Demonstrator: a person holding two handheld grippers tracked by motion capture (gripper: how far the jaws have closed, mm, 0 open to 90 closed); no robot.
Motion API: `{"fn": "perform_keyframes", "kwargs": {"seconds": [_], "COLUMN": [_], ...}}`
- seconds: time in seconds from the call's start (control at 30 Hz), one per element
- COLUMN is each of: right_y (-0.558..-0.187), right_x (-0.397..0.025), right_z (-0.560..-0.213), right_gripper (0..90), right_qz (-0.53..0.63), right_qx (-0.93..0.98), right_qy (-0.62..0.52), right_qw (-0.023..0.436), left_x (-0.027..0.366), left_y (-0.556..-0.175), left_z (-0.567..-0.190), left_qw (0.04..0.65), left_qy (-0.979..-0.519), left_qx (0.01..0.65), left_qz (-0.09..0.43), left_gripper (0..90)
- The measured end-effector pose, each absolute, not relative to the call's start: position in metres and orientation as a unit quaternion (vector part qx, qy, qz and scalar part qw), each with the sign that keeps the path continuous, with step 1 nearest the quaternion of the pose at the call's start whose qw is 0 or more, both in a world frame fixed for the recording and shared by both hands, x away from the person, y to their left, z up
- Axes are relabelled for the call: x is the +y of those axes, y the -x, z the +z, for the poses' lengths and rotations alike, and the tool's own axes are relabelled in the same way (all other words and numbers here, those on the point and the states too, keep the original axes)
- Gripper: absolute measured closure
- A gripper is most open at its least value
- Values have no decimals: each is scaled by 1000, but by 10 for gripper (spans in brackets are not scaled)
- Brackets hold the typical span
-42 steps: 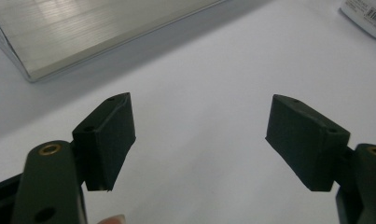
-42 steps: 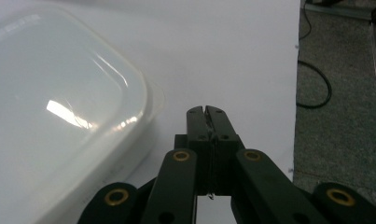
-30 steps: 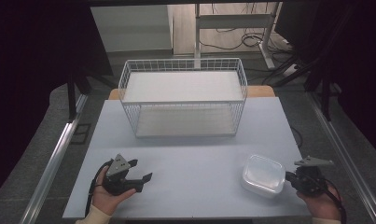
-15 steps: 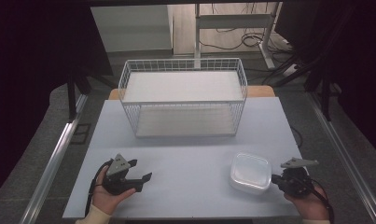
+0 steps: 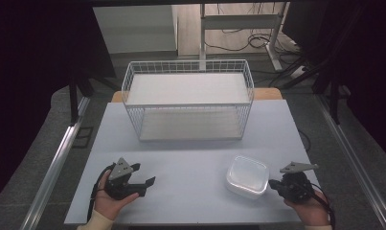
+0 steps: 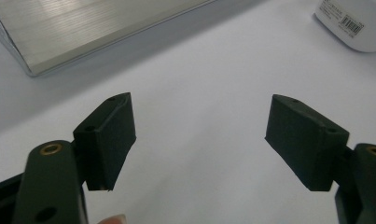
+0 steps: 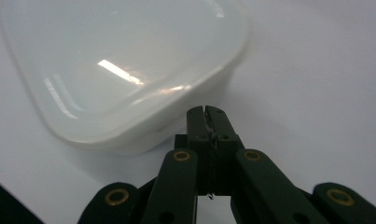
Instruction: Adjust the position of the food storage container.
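Right gripper view: right gripper (image 7: 206, 112) closed against container (image 7: 115, 60)

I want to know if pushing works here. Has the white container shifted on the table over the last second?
Yes. The white container has slid left across the table, away from its right edge, judged against the fixed wire basket. The shut right tool sits against its side.

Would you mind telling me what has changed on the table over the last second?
The right gripper, jaws shut, has pushed the white container leftward across the table, moving in with it. The left gripper stays open and resting in place, and the wire basket has not moved.
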State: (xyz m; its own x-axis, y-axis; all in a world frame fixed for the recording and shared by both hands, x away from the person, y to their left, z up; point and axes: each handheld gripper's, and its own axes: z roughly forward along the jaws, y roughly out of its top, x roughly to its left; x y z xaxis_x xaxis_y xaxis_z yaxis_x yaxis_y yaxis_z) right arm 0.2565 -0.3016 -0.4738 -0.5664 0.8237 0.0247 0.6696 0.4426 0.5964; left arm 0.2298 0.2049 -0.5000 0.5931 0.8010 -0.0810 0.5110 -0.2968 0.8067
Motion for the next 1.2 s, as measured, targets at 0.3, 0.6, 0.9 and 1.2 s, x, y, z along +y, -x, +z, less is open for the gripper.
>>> {"fn": "perform_keyframes", "kwargs": {"seconds": [0.3,0.6,0.9,1.2], "right_y": [-284,-307,-295,-269], "right_x": [-318,-303,-294,-272], "right_z": [-467,-467,-467,-469], "right_gripper": [892,893,894,893], "right_qz": [293,288,285,296], "right_qx": [813,831,842,852], "right_qy": [-473,-444,-428,-412], "right_qw": [170,170,163,125], "left_x": [206,205,205,209], "left_y": [-231,-231,-230,-230], "left_z": [-500,-500,-500,-499], "left_qw": [422,424,423,424], "left_qy": [-783,-782,-783,-781], "left_qx": [423,421,419,422], "left_qz": [173,177,178,178], "left_gripper": [237,241,241,241]}}
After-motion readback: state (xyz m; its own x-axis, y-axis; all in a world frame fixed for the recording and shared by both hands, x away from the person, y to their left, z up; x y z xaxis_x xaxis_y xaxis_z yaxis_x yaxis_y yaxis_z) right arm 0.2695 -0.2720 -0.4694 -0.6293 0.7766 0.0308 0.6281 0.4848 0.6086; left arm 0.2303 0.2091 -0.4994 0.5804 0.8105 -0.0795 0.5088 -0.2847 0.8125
